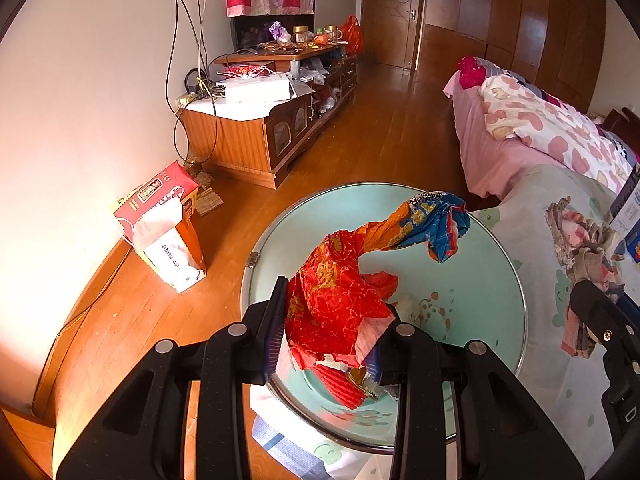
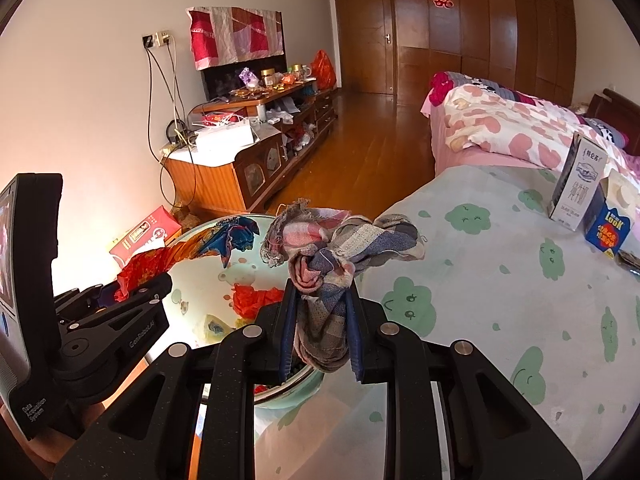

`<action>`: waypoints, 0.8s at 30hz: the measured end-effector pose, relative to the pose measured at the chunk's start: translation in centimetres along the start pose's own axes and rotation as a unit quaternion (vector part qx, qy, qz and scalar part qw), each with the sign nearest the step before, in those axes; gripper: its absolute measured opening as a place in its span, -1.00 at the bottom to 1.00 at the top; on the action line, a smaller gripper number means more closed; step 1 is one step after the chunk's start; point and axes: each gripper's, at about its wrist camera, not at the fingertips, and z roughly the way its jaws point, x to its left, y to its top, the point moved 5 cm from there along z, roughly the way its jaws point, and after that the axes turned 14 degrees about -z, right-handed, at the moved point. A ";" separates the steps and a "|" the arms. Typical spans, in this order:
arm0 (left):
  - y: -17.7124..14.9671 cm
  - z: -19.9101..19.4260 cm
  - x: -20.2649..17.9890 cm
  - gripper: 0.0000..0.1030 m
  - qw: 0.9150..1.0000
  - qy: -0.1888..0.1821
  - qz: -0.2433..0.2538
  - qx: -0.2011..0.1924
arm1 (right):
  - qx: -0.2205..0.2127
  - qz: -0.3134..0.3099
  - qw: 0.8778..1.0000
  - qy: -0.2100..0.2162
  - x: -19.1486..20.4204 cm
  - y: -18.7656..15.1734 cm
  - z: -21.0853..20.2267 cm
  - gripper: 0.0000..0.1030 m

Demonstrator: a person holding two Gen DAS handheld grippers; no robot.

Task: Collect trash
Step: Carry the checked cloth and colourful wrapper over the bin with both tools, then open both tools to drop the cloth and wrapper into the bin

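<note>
So both grippers are loaded up right over the round teal basin (image 1: 508, 248), which I'm guessing is the trash catcher here. The left gripper (image 1: 330, 330) has its fingers pinching a crumpled red and orange wrapper (image 1: 340, 296), and a twisted tail of it with a blue printed end sticks out across the basin toward its far rim. That stuff looks like thin foil or paper: featherweight, crinkly, holds its creases, probably a bit slick, so a grab on the thick bunched part, like it's got now, seems way safer than on the loose tail. The right gripper (image 2: 320, 332) has its fingers clamped on a frayed plaid rag (image 2: 332, 248) just beside the basin's bed-side edge, above the cloud-print sheet (image 2: 500, 300). The rag's soft and floppy, light, nothing breakable, and the knotted middle gives the pads plenty to bite. Inside the basin there are already some red scraps (image 2: 256, 300). Loose threads could snag on the fingers at release, I reckon.
</note>
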 end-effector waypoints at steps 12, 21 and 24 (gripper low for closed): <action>-0.5 2.7 -0.4 -0.36 0.999 0.020 0.001 0.025 | 0.028 0.006 1.000 0.012 -0.1 -0.1 2.7 -0.55; -0.8 3.7 -0.6 -0.36 0.999 0.032 0.006 0.032 | 0.046 0.011 0.998 0.029 0.0 0.0 4.4 -0.55; -0.6 4.2 -0.5 -0.36 0.999 0.037 0.007 0.036 | 0.051 0.010 0.998 0.032 0.1 -0.1 5.1 -0.55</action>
